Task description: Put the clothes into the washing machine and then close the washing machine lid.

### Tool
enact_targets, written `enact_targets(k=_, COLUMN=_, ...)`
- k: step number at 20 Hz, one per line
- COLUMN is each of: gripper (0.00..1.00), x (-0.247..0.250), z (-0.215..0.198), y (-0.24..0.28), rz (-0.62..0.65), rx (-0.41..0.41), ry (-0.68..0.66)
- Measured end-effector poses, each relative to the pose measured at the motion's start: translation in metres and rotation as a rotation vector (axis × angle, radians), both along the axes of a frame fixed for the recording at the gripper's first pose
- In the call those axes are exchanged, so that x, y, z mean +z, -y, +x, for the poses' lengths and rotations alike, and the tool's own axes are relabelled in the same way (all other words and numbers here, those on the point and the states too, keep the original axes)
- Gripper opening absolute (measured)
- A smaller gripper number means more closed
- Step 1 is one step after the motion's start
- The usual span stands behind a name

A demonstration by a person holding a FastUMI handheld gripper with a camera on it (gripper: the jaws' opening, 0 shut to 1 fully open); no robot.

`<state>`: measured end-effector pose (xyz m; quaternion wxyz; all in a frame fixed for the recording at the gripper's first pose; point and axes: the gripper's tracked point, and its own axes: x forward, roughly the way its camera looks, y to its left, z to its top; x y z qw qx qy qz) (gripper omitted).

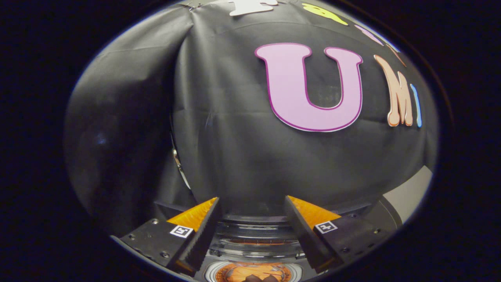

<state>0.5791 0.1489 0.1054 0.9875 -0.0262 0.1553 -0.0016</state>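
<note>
Claw [252,207] stands spread, fingers apart and gripping nothing, facing the booth's black cloth wall [235,149]. Washing machine [254,235] sits below, between the fingers; orange clothes [254,272] lie inside its round opening.

The washing machine [254,239] is lying low between and just beyond the fingers, showing a dark body with a clear, ribbed lid [254,244] catching pale glints. Below it, a round pale-rimmed opening [211,272] is facing up at the camera, and orange clothes [254,271] are sitting inside it, with a small dark patch resting on the near side of the fabric.
</note>
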Motion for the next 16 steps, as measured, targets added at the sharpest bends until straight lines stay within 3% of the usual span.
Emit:
enact_targets(k=6, gripper=0.98, x=-0.018, z=0.018, y=0.009, rz=-0.004, rx=-0.037, ry=-0.039)
enact_targets(k=16, gripper=0.98, x=-0.023, z=0.015, y=0.011, rz=0.014, rx=-0.046, ry=-0.146)
